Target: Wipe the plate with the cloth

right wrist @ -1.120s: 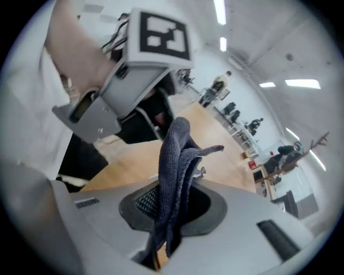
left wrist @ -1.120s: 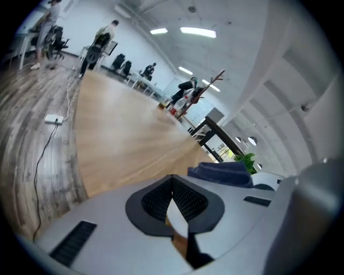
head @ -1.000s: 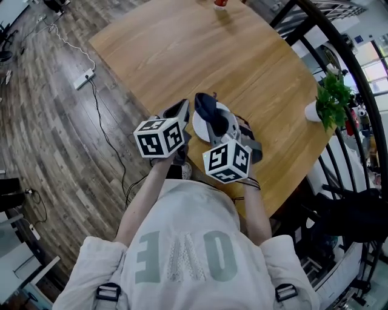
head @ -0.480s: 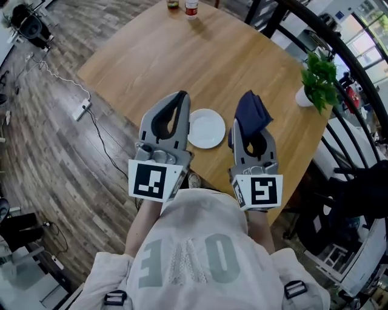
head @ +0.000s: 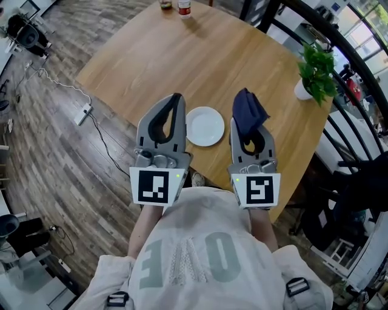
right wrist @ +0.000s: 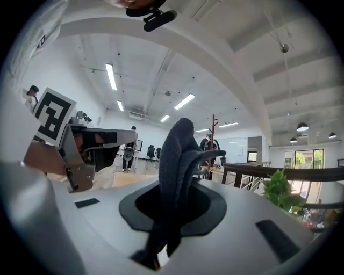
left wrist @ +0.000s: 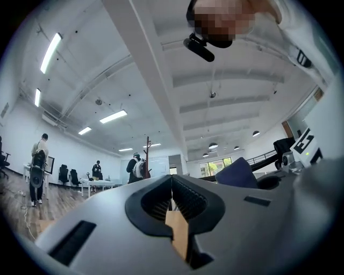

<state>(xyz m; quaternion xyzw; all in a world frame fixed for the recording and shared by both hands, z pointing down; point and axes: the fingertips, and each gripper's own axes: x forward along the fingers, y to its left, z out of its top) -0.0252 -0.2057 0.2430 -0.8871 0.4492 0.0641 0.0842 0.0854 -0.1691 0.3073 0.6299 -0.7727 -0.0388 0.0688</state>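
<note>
A small white plate (head: 205, 126) lies bare on the round wooden table (head: 200, 54), near its front edge. Both grippers are held up level above it, one on each side. My left gripper (head: 176, 97) is left of the plate, shut with nothing between its jaws; in the left gripper view (left wrist: 172, 181) its ribbed pads meet. My right gripper (head: 247, 121) is to the right of the plate, shut on a dark blue cloth (head: 249, 110). The cloth (right wrist: 178, 156) sticks up out of the jaws as a bunched fold and also shows in the left gripper view (left wrist: 239, 173).
A potted green plant (head: 316, 68) stands at the table's right edge. Two bottles (head: 174, 6) stand at the far edge. A dark curved railing (head: 339, 54) runs behind the table. A power strip and cable (head: 83, 112) lie on the wooden floor at left.
A second ago both grippers were down over the plate with the cloth on it. They have risen, rolled level and moved apart, the cloth lifted off the plate. Almost nothing has moved lately.
</note>
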